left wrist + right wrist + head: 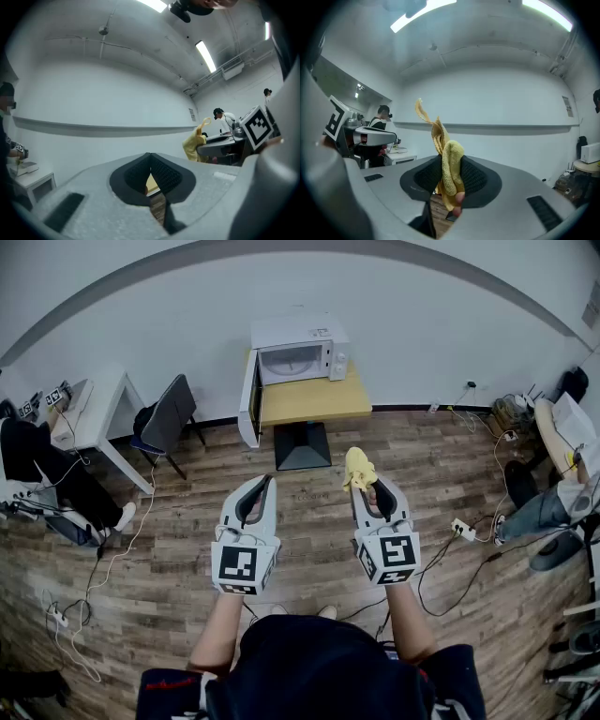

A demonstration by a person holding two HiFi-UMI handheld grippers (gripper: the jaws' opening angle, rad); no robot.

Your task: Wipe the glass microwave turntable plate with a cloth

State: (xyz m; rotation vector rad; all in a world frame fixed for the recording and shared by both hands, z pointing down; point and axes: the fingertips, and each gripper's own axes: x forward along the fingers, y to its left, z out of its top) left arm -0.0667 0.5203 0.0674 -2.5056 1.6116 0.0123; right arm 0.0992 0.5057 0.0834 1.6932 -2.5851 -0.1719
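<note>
**Yellow cloth pinched in the right gripper, both grippers well short of the microwave**

The yellow cloth (447, 171) is soft, light and limp. The right gripper (363, 486) has its jaws pressed on the bunched middle of the cloth, and one loose end stands up above them, so I judge the grip is secure enough for rubbing. The left gripper (151, 161) has its jaws pressed together with nothing between them. The glass turntable plate shows in no view; I judge it is inside the microwave (298, 352), which stands on a wooden table (314, 399). Such a plate would be stiff, rather heavy, slippery and fragile, best taken at its rim. Both forearms reach forward, and the grippers are level, side by side, pointing toward the microwave.
</note>
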